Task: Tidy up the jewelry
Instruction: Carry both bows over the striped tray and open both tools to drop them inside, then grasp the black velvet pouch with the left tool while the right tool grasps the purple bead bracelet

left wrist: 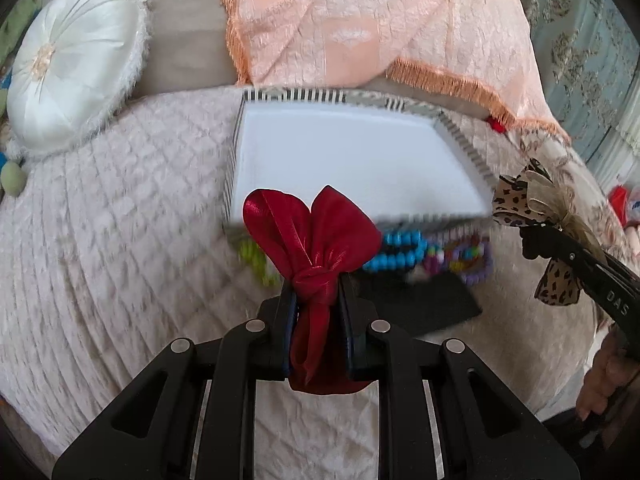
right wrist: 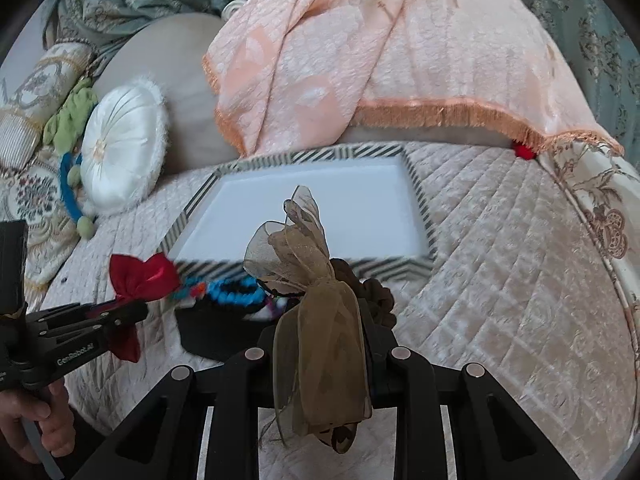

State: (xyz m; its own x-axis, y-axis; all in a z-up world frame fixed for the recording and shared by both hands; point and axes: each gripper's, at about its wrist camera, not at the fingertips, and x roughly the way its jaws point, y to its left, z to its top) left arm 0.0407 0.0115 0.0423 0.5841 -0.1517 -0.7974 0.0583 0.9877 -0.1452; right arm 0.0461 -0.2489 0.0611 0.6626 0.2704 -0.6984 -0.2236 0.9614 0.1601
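Left wrist view: left gripper [left wrist: 316, 280] clenched on red satin ribbon bow [left wrist: 310, 236], right gripper [right wrist: 320, 300] on sheer tan ribbon bow [right wrist: 308, 264], both short of white stripe-rimmed tray [left wrist: 240, 152]. Risk: slippery fabric sliding free, snagging beaded bracelets [left wrist: 400, 250] below.

Two bows: red bow [left wrist: 310, 236], leopard bow [left wrist: 532, 204]; one tray [left wrist: 360, 152].

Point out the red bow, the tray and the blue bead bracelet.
red bow [left wrist: 316, 236]: left wrist view, right loop.
tray [left wrist: 360, 160]: left wrist view, bare white floor.
blue bead bracelet [left wrist: 400, 250]: left wrist view, bead loop.
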